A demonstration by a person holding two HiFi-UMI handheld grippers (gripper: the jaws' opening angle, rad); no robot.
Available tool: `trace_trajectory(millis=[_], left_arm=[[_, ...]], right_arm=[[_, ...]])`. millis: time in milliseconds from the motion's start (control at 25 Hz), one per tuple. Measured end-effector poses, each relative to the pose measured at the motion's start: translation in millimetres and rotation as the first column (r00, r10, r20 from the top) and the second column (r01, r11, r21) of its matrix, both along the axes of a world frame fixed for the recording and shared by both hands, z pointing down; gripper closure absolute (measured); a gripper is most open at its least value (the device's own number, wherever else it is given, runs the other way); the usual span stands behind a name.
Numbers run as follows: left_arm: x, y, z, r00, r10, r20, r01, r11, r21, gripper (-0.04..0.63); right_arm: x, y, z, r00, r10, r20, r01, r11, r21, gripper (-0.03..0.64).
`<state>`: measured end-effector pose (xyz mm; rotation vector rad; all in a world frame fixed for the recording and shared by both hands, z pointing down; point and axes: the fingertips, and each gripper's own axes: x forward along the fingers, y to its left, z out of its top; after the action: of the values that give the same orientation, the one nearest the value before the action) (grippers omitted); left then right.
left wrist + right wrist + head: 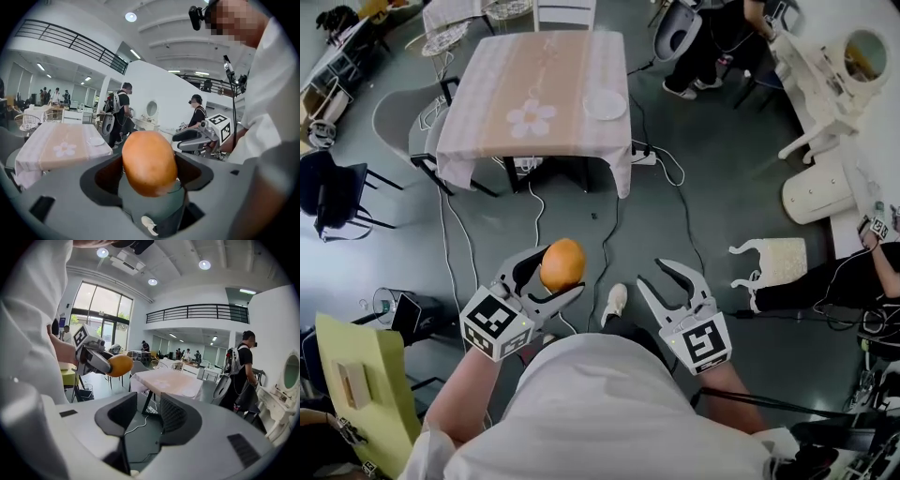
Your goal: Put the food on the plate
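Note:
A round orange piece of food [562,264] sits between the jaws of my left gripper [551,274], which is shut on it at about waist height over the floor. It fills the left gripper view [149,161], pressed on both sides. My right gripper [662,283] stands open beside it with nothing between its fingers; in its own view [149,416] only floor shows in the gap. The white plate [605,104] lies near the right edge of the pink striped table [534,75], a couple of steps ahead. From the right gripper view the food [119,365] appears at upper left.
Cables [609,225] and a power strip [643,157] lie on the grey floor between me and the table. Chairs [403,122] stand left of it. People [712,47] and white furniture [820,192] are to the right, a yellow-green seat [356,384] at lower left.

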<state>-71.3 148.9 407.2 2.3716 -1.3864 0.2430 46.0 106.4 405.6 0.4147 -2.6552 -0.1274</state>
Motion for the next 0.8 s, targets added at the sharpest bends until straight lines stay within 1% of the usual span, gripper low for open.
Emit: trace_trajectory(millis=[80, 200, 320, 480, 600, 680, 800], left_arm=[[2, -43, 0, 1.0, -0.005, 0.03, 0.005, 1.0, -0.001, 0.232], [-3, -104, -2, 0.998, -0.031, 0.046, 0.032, 0.999, -0.003, 0.232], [-10, -155, 1, 0.997, -0.046, 0.063, 0.046, 0.999, -0.005, 0.232], [-31, -223, 19, 0.994, -0.034, 0.108, 0.038, 0.999, -0.038, 0.232], [-57, -276, 43, 0.988, -0.019, 0.153, 0.029, 0.998, -0.063, 0.232], [-75, -312, 63, 0.984, 0.004, 0.179, 0.011, 0.996, -0.083, 0.232], [-99, -362, 95, 0.977, 0.057, 0.207, -0.03, 0.991, -0.13, 0.232]], right_arm=[[7, -38, -6, 1.0, -0.016, 0.007, 0.016, 1.0, 0.016, 0.459], [19, -87, -6, 1.0, -0.026, 0.001, 0.026, 1.0, 0.016, 0.457], [27, -129, 4, 1.0, -0.005, -0.015, 0.004, 1.0, -0.01, 0.459], [23, -174, 10, 0.999, 0.038, -0.002, -0.038, 0.999, -0.034, 0.459], [14, -204, 20, 0.996, 0.085, -0.006, -0.085, 0.994, -0.067, 0.459], [4, -226, 20, 0.993, 0.114, -0.011, -0.115, 0.992, -0.052, 0.459], [-6, -264, 17, 0.975, 0.222, -0.007, -0.222, 0.973, -0.066, 0.459]])
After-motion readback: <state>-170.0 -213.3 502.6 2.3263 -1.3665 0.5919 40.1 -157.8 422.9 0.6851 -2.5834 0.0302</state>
